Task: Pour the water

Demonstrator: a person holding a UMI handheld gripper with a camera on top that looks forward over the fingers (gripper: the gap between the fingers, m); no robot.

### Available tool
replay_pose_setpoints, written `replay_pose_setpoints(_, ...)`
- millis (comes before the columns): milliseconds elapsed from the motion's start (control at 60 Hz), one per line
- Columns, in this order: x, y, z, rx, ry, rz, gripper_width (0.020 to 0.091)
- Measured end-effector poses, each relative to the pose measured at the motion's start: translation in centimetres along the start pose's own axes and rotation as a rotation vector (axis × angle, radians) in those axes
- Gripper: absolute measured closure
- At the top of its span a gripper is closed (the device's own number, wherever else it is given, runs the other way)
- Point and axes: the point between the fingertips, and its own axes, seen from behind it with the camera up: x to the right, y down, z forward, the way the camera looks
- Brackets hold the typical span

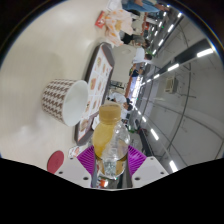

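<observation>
Gripping 1 clear plastic bottle, the gripper holds it between its 2 fingers, whose purple pads press against the bottle's lower body from either side, so the jaws are clenched on the bottle. The whole view is rolled, so the table appears tilted and the ceiling runs along one side. The bottle contains a yellowish liquid in its upper part, and its neck points away from the fingers toward 1 paper cup. The cup is white with a dotted pattern and stands on the table just beyond and beside the bottle's top; whether the 2 touch cannot be told. The cup's open mouth faces the bottle side. Beside the near pad lies 1 small orange-red round object, resting on the table close to the fingers. Beyond the cup, 1 flat printed sheet or board lies near the table's far edge. Farther off, 1 person is seated at the table's distant end. Open tabletop extends on the side of the cup away from the bottle, with pale bare surface reaching toward the person. Several long ceiling lights run in rows; their exact number cannot be counted.
</observation>
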Motion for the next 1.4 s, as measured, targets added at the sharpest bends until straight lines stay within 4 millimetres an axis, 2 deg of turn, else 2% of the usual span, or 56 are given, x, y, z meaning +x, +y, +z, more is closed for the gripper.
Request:
replay_pose_setpoints(100, 1.4, 1.3, -0.5, 0.005, -0.047, 0.271, 0.0710)
replay_pose_setpoints(283, 3.1, 4.4, -1.5, 0.038, -0.207, 1.002, 0.0710)
replay_pose_setpoints(317, 3.0, 4.7, -1.6, 0.051, -0.248, 1.118, 0.0702)
replay_pose_setpoints(333, 2.9, 4.1, -1.8, 0.051, -0.263, 1.172, 0.0701)
replay_pose_setpoints(433, 0.7, 6.0, -1.2, 0.033, -0.363, 1.426, 0.0701)
replay_pose_setpoints(450, 0.2, 5.4, -1.1, 0.022, -0.370, 1.457, 0.0701)
replay_pose_setpoints(483, -0.7, 6.1, -0.8, 0.011, -0.391, 1.503, 0.0702)
replay_pose_setpoints(533, -2.3, 6.6, -0.3, -0.002, -0.426, 1.563, 0.0702)
replay_pose_setpoints(633, -5.4, 6.1, 0.2, -0.008, -0.496, 1.655, 0.0700)
replay_pose_setpoints(817, -10.4, 5.9, 0.2, -0.043, -0.560, 1.698, 0.0705)
replay_pose_setpoints(833, -11.0, 5.9, 0.0, -0.052, -0.568, 1.700, 0.0690)
replay_pose_setpoints(850, -10.4, 6.1, 0.1, -0.032, -0.546, 1.714, 0.0693)
replay_pose_setpoints(933, -10.7, 6.1, -0.3, -0.023, -0.529, 1.721, 0.0690)
replay_pose_setpoints(1017, -10.7, 6.2, -0.2, -0.022, -0.523, 1.738, 0.0655)
replay_pose_setpoints(1100, -10.9, 6.2, -0.3, -0.053, -0.550, 1.744, 0.0589)
replay_pose_setpoints(1133, -11.1, 6.3, -0.5, -0.073, -0.565, 1.741, 0.0526)
replay_pose_setpoints(1200, -10.7, 6.9, -1.4, -0.100, -0.580, 1.734, 0.0309)
replay_pose_setpoints(1233, -10.4, 7.2, -2.1, -0.114, -0.586, 1.725, 0.0249)
replay_pose_setpoints(1300, -9.3, 7.7, -3.9, -0.141, -0.597, 1.709, 0.0260)
replay_pose_setpoints(1400, -7.3, 8.4, -7.9, -0.188, -0.609, 1.689, 0.0259)
